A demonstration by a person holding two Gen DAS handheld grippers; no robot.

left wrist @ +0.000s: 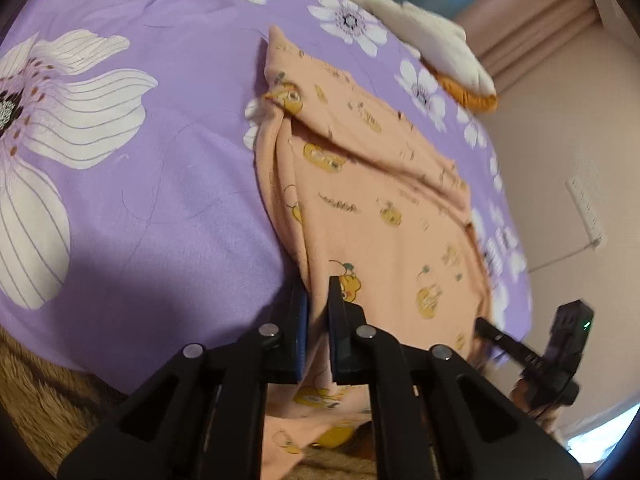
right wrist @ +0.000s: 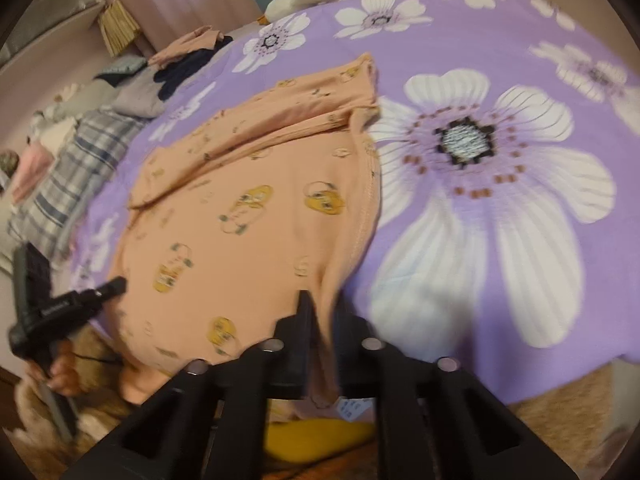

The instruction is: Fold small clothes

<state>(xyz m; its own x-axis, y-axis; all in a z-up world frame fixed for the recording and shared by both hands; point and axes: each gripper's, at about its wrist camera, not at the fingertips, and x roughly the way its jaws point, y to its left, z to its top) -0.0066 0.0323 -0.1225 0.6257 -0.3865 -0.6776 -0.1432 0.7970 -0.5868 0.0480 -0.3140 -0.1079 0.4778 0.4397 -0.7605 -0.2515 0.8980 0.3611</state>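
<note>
On purple bedspread [left wrist: 160, 184]: both tongs [left wrist: 318, 308] [right wrist: 320, 316] pinch peach garment [left wrist: 380, 208] hem; clothes pile [right wrist: 80, 152] only in right view.

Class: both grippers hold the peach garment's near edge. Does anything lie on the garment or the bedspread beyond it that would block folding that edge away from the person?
Nothing visible: left gripper and right gripper pinch the garment; the bedspread beyond lies bare.

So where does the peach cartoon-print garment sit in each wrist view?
Left wrist: the peach garment runs from centre to bottom, its near edge in the left gripper.
Right wrist: it fills centre-left, its right edge pinched by the right gripper.
Shared landmark: the purple floral bedspread under it.
</note>
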